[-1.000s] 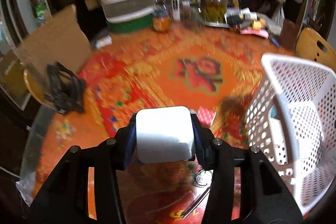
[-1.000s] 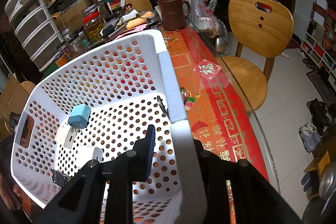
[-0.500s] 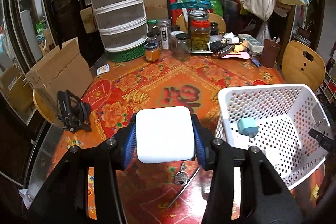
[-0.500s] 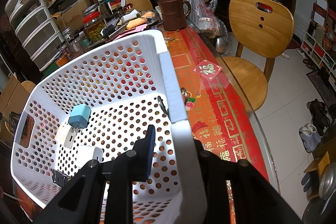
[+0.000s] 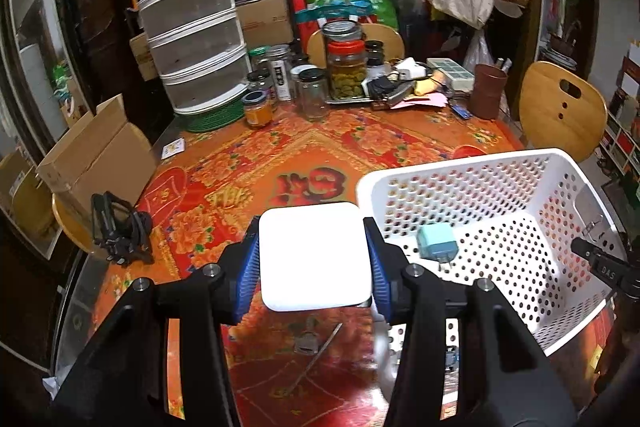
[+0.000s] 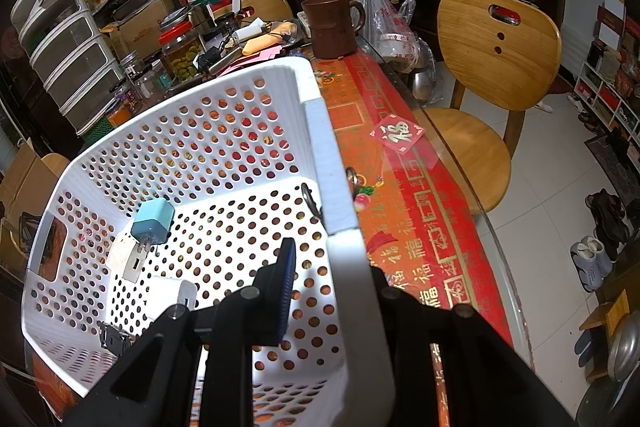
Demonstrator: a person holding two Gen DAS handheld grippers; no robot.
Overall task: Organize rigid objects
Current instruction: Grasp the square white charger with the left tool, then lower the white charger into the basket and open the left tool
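Left wrist: left gripper [image 5: 313, 259] clamped a white square block [image 5: 313, 255], held above the tablecloth just left of the white basket [image 5: 472, 173]. Right wrist: right gripper [image 6: 328, 279] was pinched on the basket's wall; a blue charger [image 6: 153, 221] lay inside.

Stacked drawer unit [image 5: 192, 39], glass jars [image 5: 347, 67], brown mug [image 6: 332, 27], wooden chair [image 6: 496, 67], cardboard box [image 5: 96, 155]

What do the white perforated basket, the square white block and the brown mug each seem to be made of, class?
White perforated basket: moulded plastic, semi-matt; even punched holes and thin walls. Square white block in the left tool: likely smooth, slightly glossy plastic; rounded corners, seamless face. Brown mug: probably unglazed clay or ceramic; dull, even surface.
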